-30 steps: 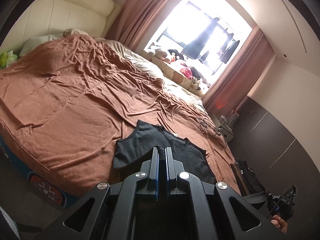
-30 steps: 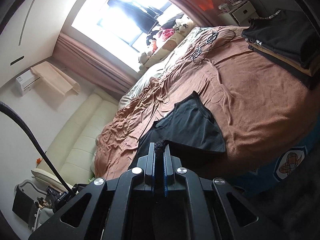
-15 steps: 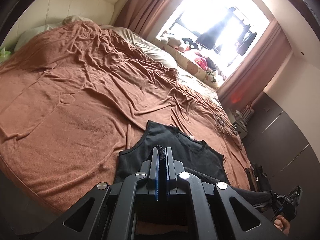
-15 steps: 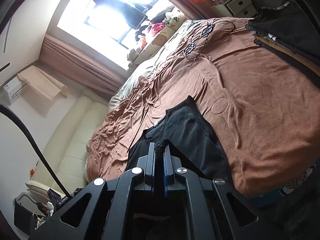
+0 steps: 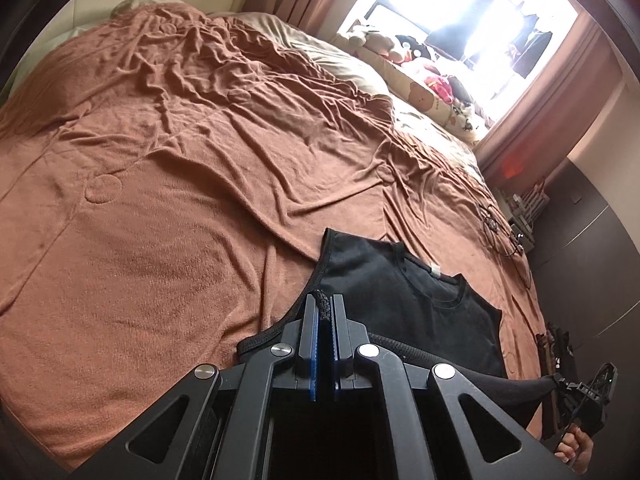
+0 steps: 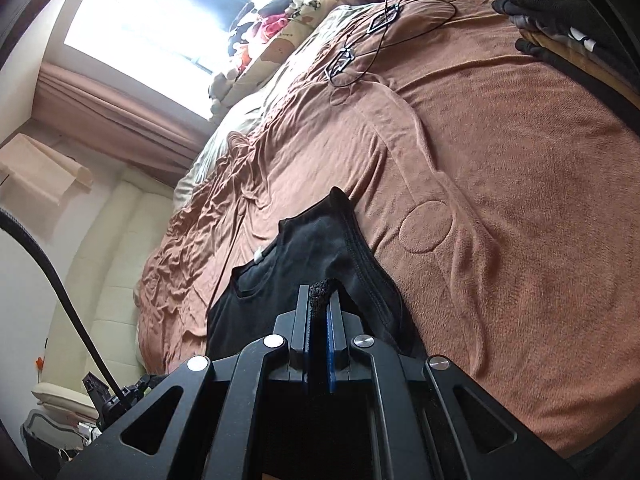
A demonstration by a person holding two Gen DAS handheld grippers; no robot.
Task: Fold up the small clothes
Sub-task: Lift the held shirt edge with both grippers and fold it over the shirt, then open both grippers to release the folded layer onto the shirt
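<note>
Your left gripper (image 5: 323, 300) and right gripper (image 6: 319, 294) each have their jaws clamped narrow on a bunched hem fold of the black sleeveless top (image 5: 404, 292), a soft knit with ribbed armholes and a small white neck label. The top lies spread on the bed (image 5: 160, 184) near its front edge, neckline away from your jaws. The bed's brown terry blanket is creased, with embossed circles. Folded dark clothes (image 6: 560, 36) are stacked near its right edge.
</note>
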